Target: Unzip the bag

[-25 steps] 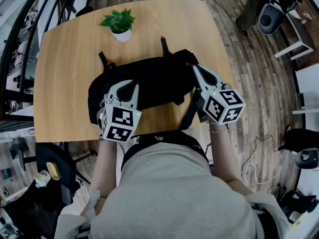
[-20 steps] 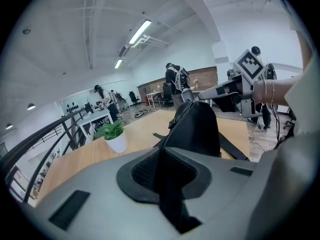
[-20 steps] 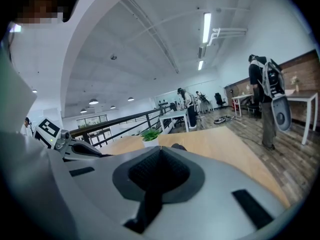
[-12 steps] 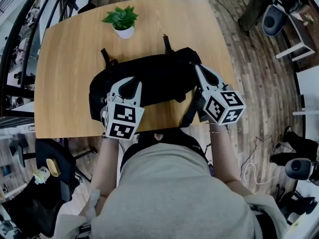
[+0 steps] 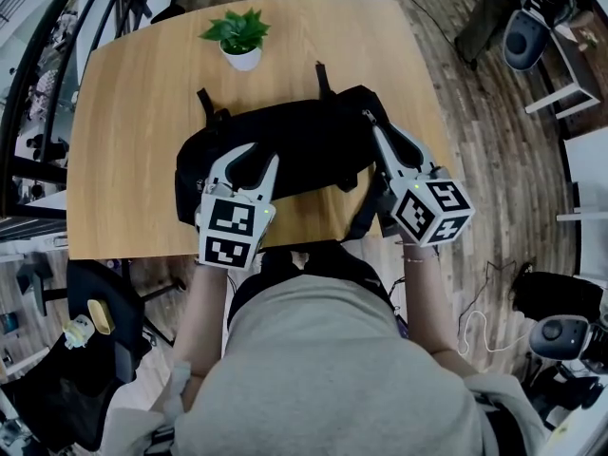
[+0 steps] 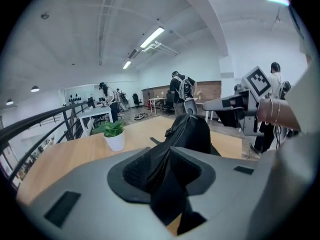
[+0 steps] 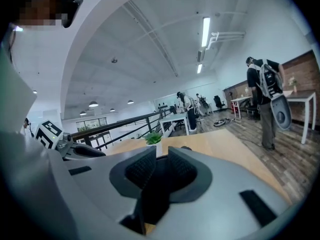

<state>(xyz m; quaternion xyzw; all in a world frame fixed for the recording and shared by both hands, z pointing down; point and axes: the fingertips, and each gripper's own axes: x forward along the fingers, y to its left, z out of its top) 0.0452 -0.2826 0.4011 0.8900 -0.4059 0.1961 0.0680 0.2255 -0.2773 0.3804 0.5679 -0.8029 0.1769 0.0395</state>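
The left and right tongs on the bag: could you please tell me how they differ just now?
The left tongs stand wider apart than the right tongs. The left tongs sit at the bag's left end, the right tongs at its right end. Shared: both have just been opening, with black bag fabric between them.

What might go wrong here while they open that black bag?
Jaws of the left tool and right tool have just been opening with the bag between them, so it may slip. Its strap hangs off the table edge and could snag. A shove might topple the potted plant behind.
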